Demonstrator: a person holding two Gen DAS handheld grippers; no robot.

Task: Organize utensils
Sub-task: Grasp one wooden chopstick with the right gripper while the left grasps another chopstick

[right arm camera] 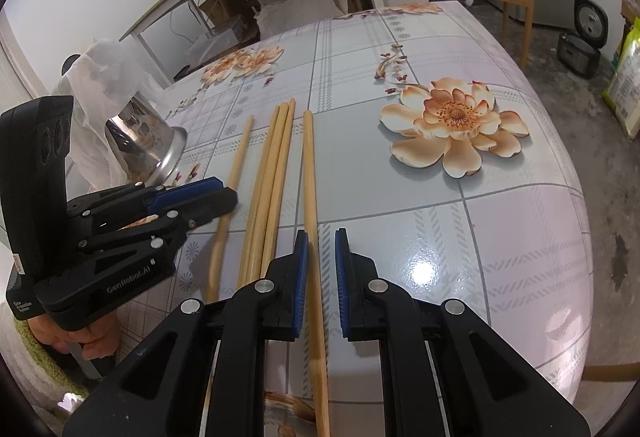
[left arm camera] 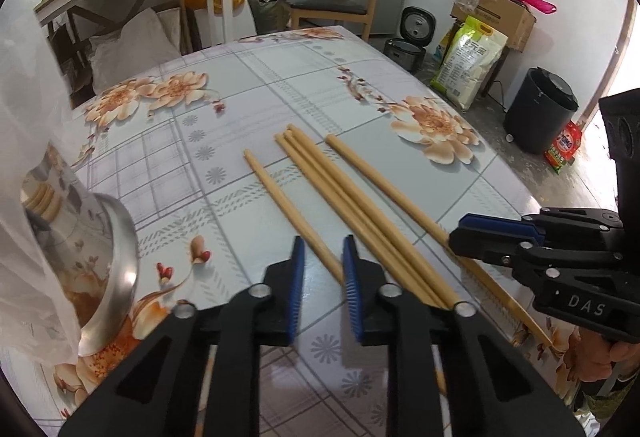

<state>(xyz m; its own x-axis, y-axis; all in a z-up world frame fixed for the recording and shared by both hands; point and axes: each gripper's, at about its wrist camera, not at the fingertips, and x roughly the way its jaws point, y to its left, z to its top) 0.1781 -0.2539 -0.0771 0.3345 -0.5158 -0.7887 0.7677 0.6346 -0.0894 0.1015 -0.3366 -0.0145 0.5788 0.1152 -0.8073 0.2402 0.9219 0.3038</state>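
Two left fingers (left arm camera: 323, 241) with blue pads sit closest, low over the counter (left arm camera: 360, 85). One chopstick (left arm camera: 280, 193) lies flat between them and runs away past their tips. The pads stand a little apart on each side of it. They do not squeeze it, so these fingers are open by a small gap.

Just to the right of the left fingers lie three chopsticks (left arm camera: 332, 181), side by side and touching. They point the same way as the first one.

Right of those three are the right fingers (right arm camera: 322, 233), also low over the counter. A last chopstick (right arm camera: 309, 173) lies between them, close against the left pad. Bare counter shows between it and the right pad. These fingers are open by a small gap too, and do not grip it. Seen from the left side, their tips rest right at this chopstick.

Left of the left fingers a shiny metal cup (left arm camera: 116, 257) stands tipped over at a slant. More stick ends show inside it. A thin white plastic bag (left arm camera: 24, 117) hangs around it.

A hand (right arm camera: 80, 341) holds the handle behind the left fingers.

Far beyond the finger tips, past the counter's edge, stands a wooden chair (left arm camera: 340, 1).
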